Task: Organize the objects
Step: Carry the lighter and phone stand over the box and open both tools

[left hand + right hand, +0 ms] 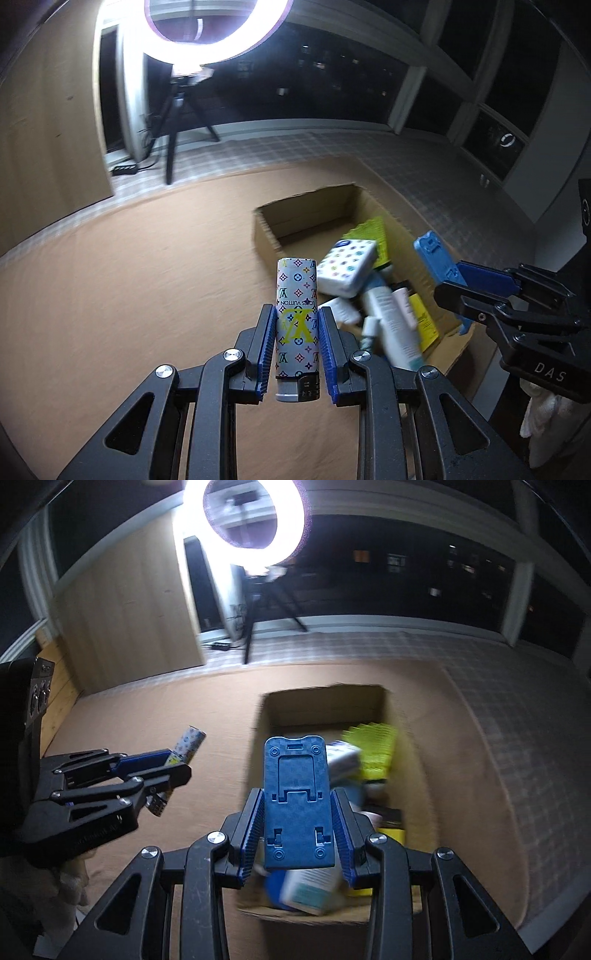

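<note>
My left gripper [297,325] is shut on a patterned lighter [297,306], white with coloured monograms, held upright above the brown surface just left of the cardboard box [310,214]. It also shows in the right wrist view [186,746]. My right gripper [299,812] is shut on a blue plastic phone stand [297,805], held over the near end of the box [325,705]. The stand [436,258] and right gripper [476,280] show at the right of the left wrist view. The box holds several items: a white patterned case [347,267], tubes [391,317], a yellow comb-like piece [373,755].
A brown mat [147,277] covers the surface, with a checkered cloth [295,151] beyond it. A ring light on a tripod [173,122] stands at the back. Dark windows [332,81] run behind. A wooden panel [44,140] is at the left.
</note>
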The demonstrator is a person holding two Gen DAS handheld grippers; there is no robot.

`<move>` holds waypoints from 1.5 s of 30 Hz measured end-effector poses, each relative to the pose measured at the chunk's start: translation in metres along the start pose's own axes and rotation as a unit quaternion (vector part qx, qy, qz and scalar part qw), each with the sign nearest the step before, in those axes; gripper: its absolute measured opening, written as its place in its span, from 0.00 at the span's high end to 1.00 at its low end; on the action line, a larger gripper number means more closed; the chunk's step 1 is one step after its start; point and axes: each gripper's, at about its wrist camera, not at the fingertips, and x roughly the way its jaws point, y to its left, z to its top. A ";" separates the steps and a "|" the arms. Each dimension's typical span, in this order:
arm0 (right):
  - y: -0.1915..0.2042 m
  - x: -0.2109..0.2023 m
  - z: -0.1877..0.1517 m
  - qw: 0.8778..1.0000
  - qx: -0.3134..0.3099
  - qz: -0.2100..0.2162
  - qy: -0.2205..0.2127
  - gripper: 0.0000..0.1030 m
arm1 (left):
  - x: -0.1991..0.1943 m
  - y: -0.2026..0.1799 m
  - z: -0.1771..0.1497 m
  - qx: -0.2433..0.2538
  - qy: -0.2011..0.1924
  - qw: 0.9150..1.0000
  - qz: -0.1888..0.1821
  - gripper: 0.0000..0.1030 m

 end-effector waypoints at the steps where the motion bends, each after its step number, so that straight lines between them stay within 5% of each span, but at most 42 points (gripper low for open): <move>1: -0.006 0.000 -0.001 1.000 0.004 -0.004 0.001 0.68 | 0.004 -0.006 0.003 0.003 0.001 1.000 -0.005 0.76; 18: -0.049 0.004 -0.010 0.999 0.039 -0.012 0.008 0.68 | 0.047 -0.069 0.025 0.041 0.015 0.999 -0.028 0.76; 31: -0.055 0.008 -0.006 0.999 0.050 -0.013 0.009 0.67 | 0.052 -0.073 0.032 0.045 0.015 0.998 -0.028 0.76; 35: -0.058 0.007 -0.006 0.998 0.063 -0.010 0.009 0.57 | 0.052 -0.074 0.033 0.048 0.022 0.998 -0.028 0.62; 45: -0.051 0.005 -0.006 0.998 0.065 -0.011 0.009 0.54 | 0.039 -0.067 0.031 0.045 0.015 0.999 -0.026 0.61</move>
